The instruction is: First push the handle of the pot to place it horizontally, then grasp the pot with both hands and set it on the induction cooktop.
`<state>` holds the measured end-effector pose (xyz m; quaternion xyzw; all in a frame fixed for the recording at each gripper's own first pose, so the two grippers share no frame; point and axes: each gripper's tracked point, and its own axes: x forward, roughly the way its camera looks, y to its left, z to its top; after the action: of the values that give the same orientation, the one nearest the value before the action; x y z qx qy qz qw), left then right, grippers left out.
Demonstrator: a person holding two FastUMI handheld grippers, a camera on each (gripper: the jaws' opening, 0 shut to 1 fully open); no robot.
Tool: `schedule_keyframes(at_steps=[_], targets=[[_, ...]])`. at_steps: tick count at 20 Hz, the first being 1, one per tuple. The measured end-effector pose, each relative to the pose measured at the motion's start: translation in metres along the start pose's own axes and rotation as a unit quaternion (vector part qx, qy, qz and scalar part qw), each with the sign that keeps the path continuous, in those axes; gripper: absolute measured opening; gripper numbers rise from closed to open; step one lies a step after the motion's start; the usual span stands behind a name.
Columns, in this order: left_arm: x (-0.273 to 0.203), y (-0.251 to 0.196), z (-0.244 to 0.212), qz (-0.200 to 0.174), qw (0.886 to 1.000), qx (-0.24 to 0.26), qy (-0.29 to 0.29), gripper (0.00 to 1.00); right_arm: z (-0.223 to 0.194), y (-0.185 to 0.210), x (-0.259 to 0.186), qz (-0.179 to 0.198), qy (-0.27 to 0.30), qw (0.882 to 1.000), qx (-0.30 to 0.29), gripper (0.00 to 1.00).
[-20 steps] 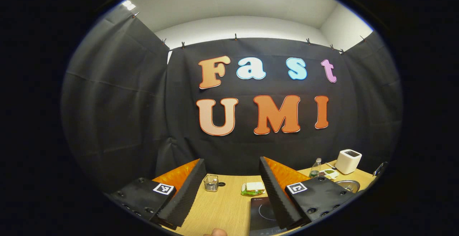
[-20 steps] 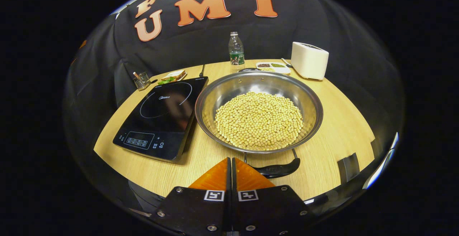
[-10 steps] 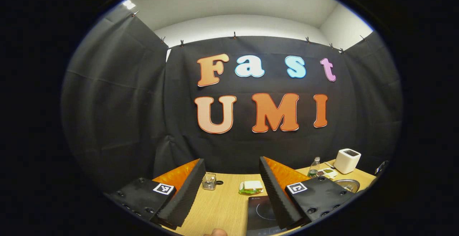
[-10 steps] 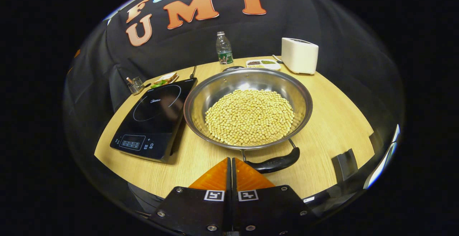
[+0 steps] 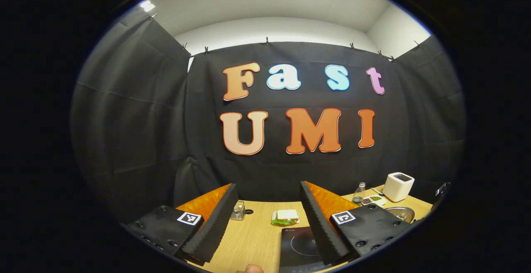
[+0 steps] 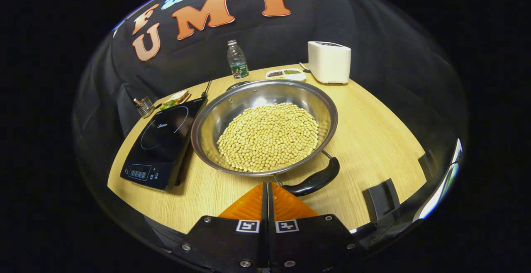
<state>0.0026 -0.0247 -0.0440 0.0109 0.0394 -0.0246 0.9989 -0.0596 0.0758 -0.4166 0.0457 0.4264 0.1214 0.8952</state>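
The pot (image 6: 265,127) sits on the wooden table (image 6: 373,127), a wide steel one heaped with pale beans (image 6: 269,136), and it stands just beside the cooktop (image 6: 161,140), its rim close against the right edge of that black slab. Its near handle (image 6: 313,179) points toward the right gripper (image 6: 267,190) and lies a little askew, angled up to the right. That right gripper is pressed closed with nothing between its fingers, its tips right at the inner end of the handle; I cannot tell whether they touch it. The left gripper (image 5: 265,200) is held high and level, facing the booth wall, its fingers spread wide and empty. Between them, farther down the table, I see a sandwich (image 5: 285,217) and a corner of the cooktop (image 5: 296,246). At the back stand a water bottle (image 6: 237,60), a white toaster (image 6: 329,62) and a small tray of spices (image 6: 285,74).
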Motion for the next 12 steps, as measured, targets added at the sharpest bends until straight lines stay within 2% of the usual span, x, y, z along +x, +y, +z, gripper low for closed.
schedule_keyframes(at_steps=[12], targets=[[0.011,-0.023,0.002,-0.008,1.000,-0.001,-0.001,0.98,0.019,-0.041,0.013,-0.026,-0.012,0.999,0.026,0.00]])
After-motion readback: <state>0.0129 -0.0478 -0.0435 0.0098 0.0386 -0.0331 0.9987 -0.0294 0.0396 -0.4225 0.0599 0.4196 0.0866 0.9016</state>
